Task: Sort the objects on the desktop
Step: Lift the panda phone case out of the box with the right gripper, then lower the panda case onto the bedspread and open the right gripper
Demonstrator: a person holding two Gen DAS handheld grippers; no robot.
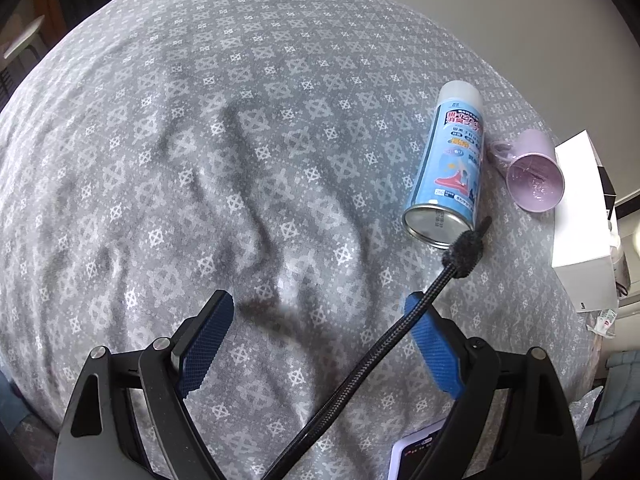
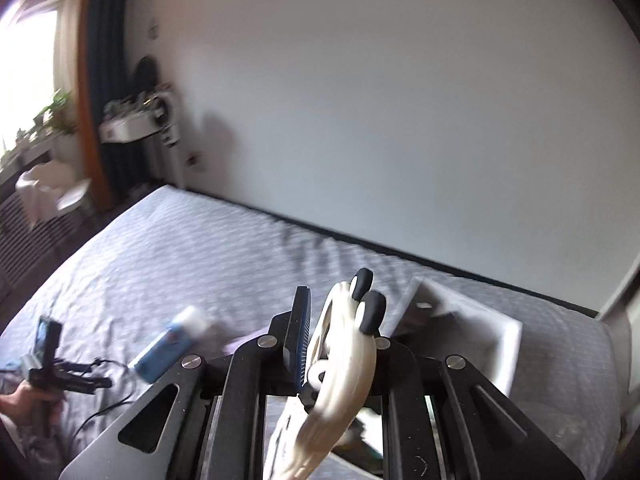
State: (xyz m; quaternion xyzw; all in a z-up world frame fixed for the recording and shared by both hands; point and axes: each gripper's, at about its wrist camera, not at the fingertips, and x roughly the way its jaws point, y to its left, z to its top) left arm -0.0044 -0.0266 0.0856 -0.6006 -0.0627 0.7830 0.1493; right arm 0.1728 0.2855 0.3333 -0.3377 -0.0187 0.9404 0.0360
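White coiled cable (image 2: pixel 344 360) juts forward, pinched in right tongs (image 2: pixel 320 344); left tongs (image 1: pixel 320 340) spread.

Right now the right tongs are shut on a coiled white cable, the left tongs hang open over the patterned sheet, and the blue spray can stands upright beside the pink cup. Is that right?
Not quite. The blue spray can lies on its side, its metal base facing the camera, as the left wrist view shows. The rest holds: right tongs shut on the coiled white cable, left tongs open over the patterned sheet, pink cup beside the can.
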